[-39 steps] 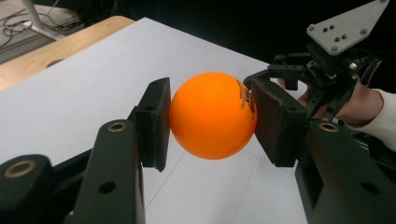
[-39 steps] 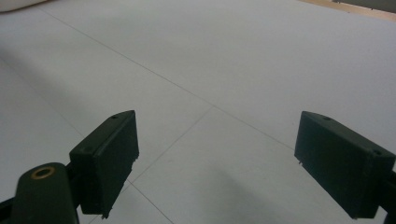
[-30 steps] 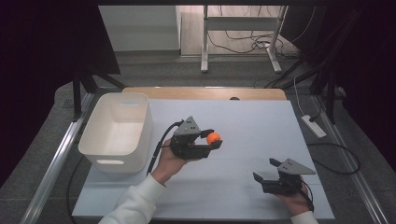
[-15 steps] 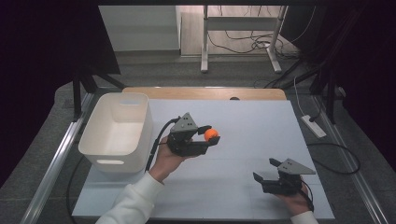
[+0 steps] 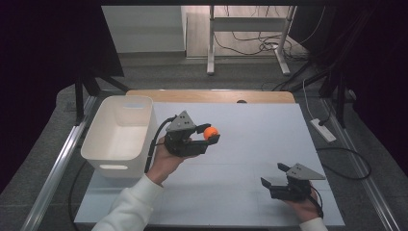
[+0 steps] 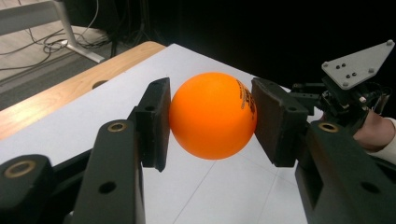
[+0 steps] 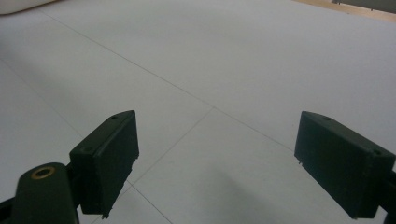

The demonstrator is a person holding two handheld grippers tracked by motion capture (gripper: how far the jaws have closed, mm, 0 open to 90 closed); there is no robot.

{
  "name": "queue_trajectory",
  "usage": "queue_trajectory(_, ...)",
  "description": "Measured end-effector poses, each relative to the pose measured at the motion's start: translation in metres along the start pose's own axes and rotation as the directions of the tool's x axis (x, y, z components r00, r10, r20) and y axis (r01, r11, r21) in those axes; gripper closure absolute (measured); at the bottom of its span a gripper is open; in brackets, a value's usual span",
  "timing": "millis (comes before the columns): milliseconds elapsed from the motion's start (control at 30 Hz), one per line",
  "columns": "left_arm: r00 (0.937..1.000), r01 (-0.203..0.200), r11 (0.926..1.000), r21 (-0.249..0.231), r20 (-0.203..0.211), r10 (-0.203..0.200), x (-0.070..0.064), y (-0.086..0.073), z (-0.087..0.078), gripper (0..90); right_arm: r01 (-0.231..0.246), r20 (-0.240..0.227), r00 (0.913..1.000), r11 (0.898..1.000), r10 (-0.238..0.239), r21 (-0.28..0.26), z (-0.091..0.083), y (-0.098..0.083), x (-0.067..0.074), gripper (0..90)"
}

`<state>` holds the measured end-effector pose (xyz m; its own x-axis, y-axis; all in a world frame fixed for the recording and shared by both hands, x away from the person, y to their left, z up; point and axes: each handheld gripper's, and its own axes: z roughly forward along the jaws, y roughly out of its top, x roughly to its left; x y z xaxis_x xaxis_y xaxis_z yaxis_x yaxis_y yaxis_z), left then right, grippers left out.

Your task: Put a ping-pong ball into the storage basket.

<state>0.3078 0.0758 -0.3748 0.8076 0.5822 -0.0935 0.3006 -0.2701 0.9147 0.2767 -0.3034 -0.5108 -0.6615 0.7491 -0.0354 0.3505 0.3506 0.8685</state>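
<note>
White desk (image 5: 250, 144) under dark surround; left gripper (image 5: 208, 136) frame centre, clamped on orange ball (image 5: 210, 133), lifted beside white bin (image 5: 120, 132); right gripper (image 5: 273, 176) lower right, jaws wide, empty.

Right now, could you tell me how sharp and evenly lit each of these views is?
High view: table bright, surroundings nearly black, slightly soft. Left gripper view: orange ball crisp, lettering readable, background dark. Right gripper view: even grey light, jaws sharp, faint shadow beneath them.
</note>
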Motion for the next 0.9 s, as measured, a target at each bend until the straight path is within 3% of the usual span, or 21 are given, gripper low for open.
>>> queue_trajectory(900, 0.9953, 0.027, 0.9993, -0.028, -0.092, -0.029, 0.026, 0.001, -0.029, 50.5, -0.001, 0.004, 1.0000, 1.000, 0.001, 0.002, 0.000, 0.000, 0.000, 13.5)
